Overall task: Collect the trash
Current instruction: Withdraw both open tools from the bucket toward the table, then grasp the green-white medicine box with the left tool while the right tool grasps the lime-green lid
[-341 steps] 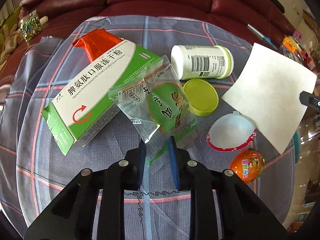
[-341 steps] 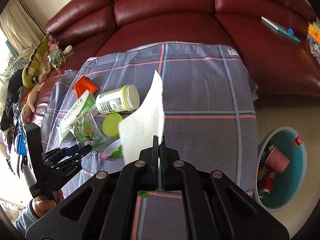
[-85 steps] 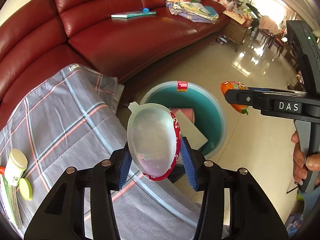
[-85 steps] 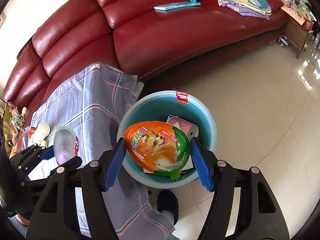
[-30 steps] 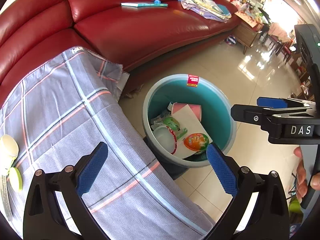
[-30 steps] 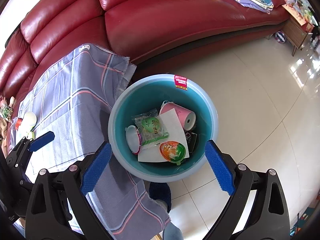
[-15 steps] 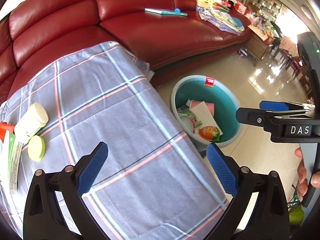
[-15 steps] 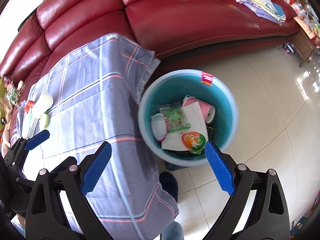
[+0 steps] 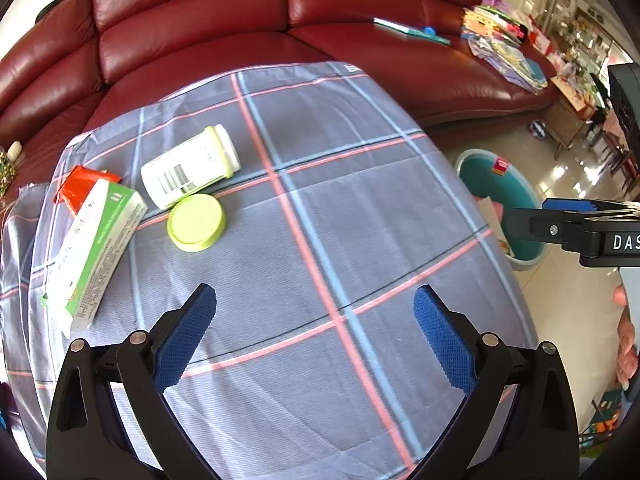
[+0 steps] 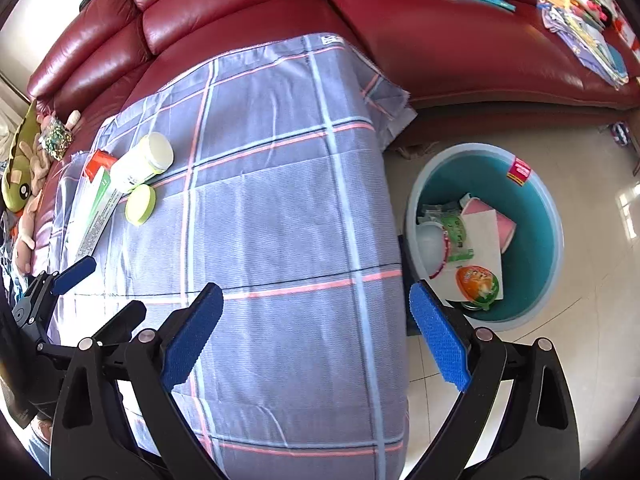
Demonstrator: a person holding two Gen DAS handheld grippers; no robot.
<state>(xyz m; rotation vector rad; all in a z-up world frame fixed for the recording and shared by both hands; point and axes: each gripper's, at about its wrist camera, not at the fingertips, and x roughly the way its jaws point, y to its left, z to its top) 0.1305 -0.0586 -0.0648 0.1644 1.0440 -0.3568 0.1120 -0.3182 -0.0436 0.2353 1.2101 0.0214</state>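
Note:
My left gripper (image 9: 316, 336) is open and empty above the plaid tablecloth (image 9: 320, 240). On the cloth's left lie a white bottle (image 9: 190, 166), its green lid (image 9: 197, 222), a green-white box (image 9: 94, 252) and an orange wrapper (image 9: 82, 186). My right gripper (image 10: 316, 336) is open and empty over the cloth's right edge. The teal bin (image 10: 536, 216) on the floor holds an orange egg (image 10: 476, 282), a white cup lid (image 10: 430, 246), a green packet (image 10: 456, 236) and a paper sheet (image 10: 486, 232).
A red leather sofa (image 9: 240, 20) curves behind the table, with a book (image 9: 412, 30) and a stack of papers (image 9: 504, 52) on it. Plush toys (image 10: 24, 168) lie at the far left. The tiled floor (image 10: 592, 320) is to the right. The bin also shows in the left wrist view (image 9: 480, 172).
Both grippers dropped the egg and the cup lid into the bin and stay open. Both have swung left, from above the bin back over the table.

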